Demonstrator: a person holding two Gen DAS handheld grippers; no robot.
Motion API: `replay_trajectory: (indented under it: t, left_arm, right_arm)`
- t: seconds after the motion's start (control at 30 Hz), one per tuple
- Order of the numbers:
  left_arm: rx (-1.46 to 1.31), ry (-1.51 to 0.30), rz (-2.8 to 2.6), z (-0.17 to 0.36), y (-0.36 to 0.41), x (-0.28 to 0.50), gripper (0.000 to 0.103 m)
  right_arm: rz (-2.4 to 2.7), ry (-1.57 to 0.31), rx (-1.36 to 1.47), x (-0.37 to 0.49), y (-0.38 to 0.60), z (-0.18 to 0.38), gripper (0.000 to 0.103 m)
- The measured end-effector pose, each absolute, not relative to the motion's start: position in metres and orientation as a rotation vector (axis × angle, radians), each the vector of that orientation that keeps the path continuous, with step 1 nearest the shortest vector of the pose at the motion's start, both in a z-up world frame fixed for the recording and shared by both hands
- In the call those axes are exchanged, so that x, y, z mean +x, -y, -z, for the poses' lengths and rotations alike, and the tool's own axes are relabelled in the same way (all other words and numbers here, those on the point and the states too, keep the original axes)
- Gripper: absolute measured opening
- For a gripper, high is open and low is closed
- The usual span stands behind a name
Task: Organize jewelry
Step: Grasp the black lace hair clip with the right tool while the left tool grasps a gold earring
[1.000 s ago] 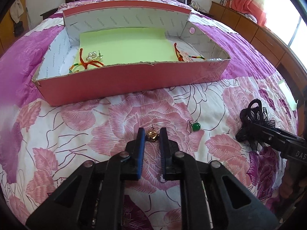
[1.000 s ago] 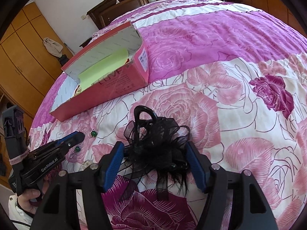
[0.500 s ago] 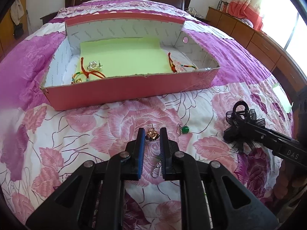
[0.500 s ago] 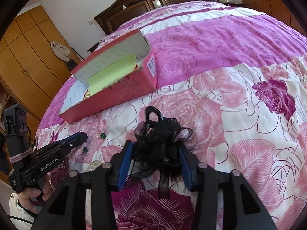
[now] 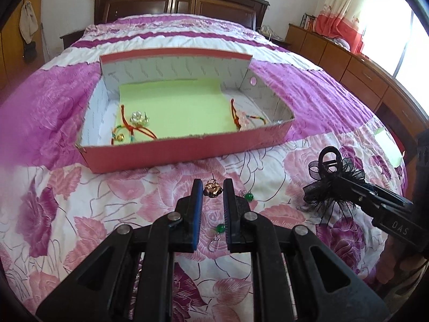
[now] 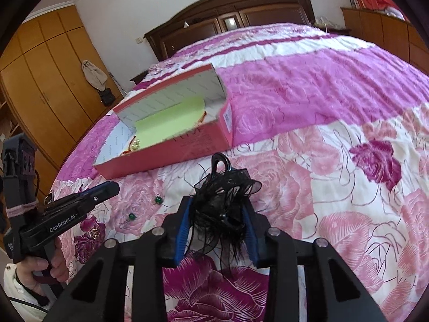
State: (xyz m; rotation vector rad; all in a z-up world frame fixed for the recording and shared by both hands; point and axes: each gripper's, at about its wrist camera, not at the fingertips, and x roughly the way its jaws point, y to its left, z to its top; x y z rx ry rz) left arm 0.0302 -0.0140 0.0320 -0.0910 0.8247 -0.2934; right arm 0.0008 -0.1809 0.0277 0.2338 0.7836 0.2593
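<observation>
Left wrist view: left gripper (image 5: 211,190) jaws clamp a small gold earring (image 5: 212,188) at the tips, lifted over the bed (image 5: 80,209). Right gripper (image 6: 218,214) jaws have just been closing and now pinch the black hair clip (image 6: 224,201). Red box (image 5: 187,153) lies far of both, bracelets inside. Two green earrings (image 5: 249,196) lie on the bed below the left jaws.

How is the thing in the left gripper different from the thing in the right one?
The gold earring is small, shiny metal; the black hair clip is big, frilly and feathery. The left gripper pinches the earring nearly shut; the right gripper's jaws have just been closing on the clip. Both are lifted off the bedspread.
</observation>
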Motion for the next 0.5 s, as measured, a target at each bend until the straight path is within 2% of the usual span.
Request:
replay_trajectory:
  t: [0.5]
  left_arm:
    - [-0.062,-0.68,0.246,-0.058,0.011,0.024,0.007]
  right_arm:
    - [-0.285,-0.59,0.121,-0.003,0.152,-0.065,0.038]
